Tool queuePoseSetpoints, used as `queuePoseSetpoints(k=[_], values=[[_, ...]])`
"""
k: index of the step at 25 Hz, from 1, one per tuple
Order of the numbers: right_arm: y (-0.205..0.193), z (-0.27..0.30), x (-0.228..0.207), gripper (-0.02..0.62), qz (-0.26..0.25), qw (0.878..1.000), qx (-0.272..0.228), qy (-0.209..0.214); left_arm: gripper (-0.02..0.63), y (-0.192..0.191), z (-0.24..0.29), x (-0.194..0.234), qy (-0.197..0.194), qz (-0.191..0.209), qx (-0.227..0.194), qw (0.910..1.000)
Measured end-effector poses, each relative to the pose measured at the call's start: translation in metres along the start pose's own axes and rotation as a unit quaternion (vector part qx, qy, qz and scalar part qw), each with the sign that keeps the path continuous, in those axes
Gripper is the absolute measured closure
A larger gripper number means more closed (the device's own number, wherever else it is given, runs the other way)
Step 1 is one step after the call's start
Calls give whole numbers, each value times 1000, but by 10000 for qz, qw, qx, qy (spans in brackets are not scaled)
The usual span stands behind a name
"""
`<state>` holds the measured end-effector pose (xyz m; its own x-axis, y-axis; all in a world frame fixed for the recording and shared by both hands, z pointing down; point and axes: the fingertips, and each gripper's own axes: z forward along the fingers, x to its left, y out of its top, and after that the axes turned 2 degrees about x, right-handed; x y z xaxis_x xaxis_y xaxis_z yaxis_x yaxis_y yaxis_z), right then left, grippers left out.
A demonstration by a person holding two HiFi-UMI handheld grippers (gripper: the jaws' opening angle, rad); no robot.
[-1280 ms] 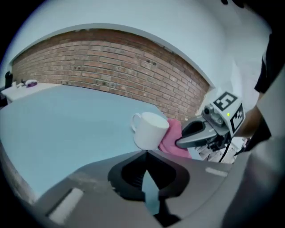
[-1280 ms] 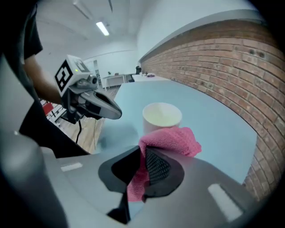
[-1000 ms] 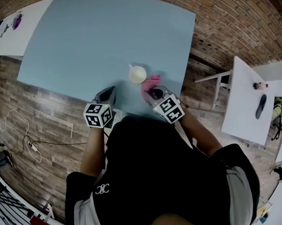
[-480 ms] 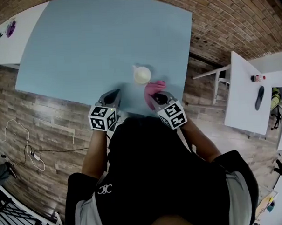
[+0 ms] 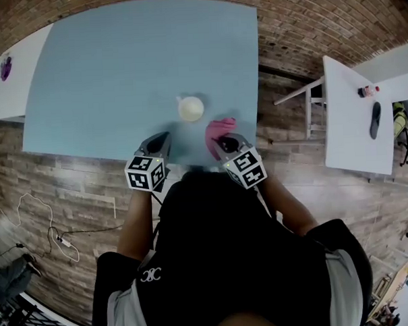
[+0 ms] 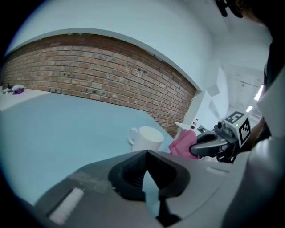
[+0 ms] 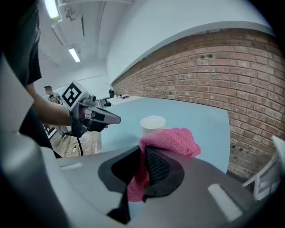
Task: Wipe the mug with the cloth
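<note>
While the pink cloth looks nubby, the round mug looks smooth.

The tabletop was pale blue, the mug creamy white and the cloth pink. The marker cubes carried black-and-white squares; the brick wall was red-brown.

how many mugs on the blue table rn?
1. The white mug stands upright on the blue table, near its front edge. In the head view it is just left of the pink cloth clamped in the right gripper. Nothing there could hide another.
</note>
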<state>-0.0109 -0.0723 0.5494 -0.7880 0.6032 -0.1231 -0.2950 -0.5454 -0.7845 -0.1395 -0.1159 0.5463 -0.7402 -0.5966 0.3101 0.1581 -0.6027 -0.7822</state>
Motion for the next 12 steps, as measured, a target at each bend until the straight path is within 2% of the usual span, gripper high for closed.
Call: queuePoseSetpoints(k=[7, 12], values=[[-14, -3, -5, 555, 243, 9993, -152, 244, 603, -3, 8, -26, 88, 352, 348, 9987], [-17, 3, -9, 555, 336, 9992, -183, 153, 603, -9, 7, -23, 85, 510, 516, 9973]])
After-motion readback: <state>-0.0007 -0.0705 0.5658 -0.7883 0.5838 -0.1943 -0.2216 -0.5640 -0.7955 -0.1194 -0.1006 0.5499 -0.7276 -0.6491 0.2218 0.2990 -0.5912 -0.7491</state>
